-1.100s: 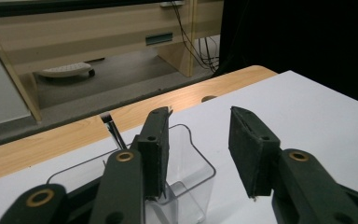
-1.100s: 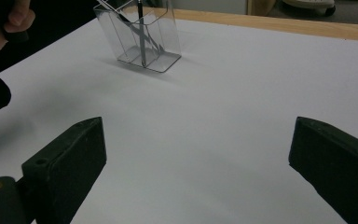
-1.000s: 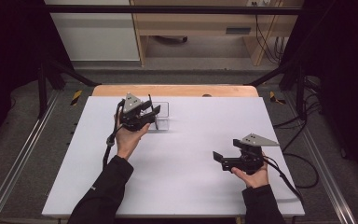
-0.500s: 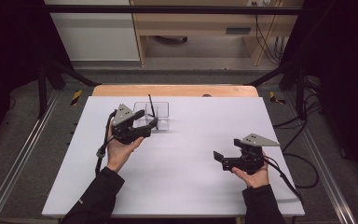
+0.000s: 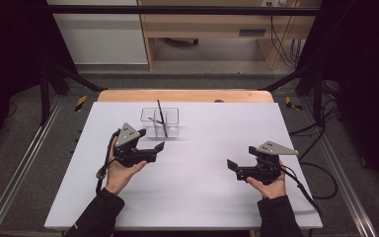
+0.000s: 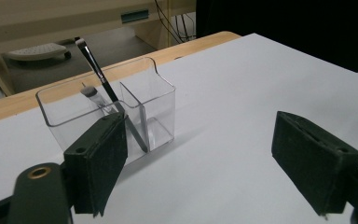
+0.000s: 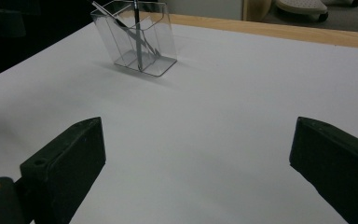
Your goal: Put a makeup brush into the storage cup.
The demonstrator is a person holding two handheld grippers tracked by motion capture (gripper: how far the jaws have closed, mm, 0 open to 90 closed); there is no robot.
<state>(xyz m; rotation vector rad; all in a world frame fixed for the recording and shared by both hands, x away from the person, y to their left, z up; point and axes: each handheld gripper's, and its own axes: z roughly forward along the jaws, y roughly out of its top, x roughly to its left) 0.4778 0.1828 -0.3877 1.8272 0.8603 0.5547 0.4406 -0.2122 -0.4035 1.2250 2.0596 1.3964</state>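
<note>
Clear plastic organiser point(image 5: 159, 122), split into two compartments, stands on the white table point(image 5: 192, 197) just ahead of the left gripper point(image 5: 159, 146). A thin black brush point(image 5: 161, 117) leans tilted inside it, tip poking above the rim; in the left gripper view the brush point(image 6: 107, 88) rests against the middle divider of the organiser point(image 6: 149, 112). Left gripper point(image 6: 200, 163): jaws spread wide, having just been opening, nothing between them. Right gripper point(image 5: 232, 164): jaws likewise spread and bare, with the organiser point(image 7: 137, 39) well apart, ahead and to its left.
</note>
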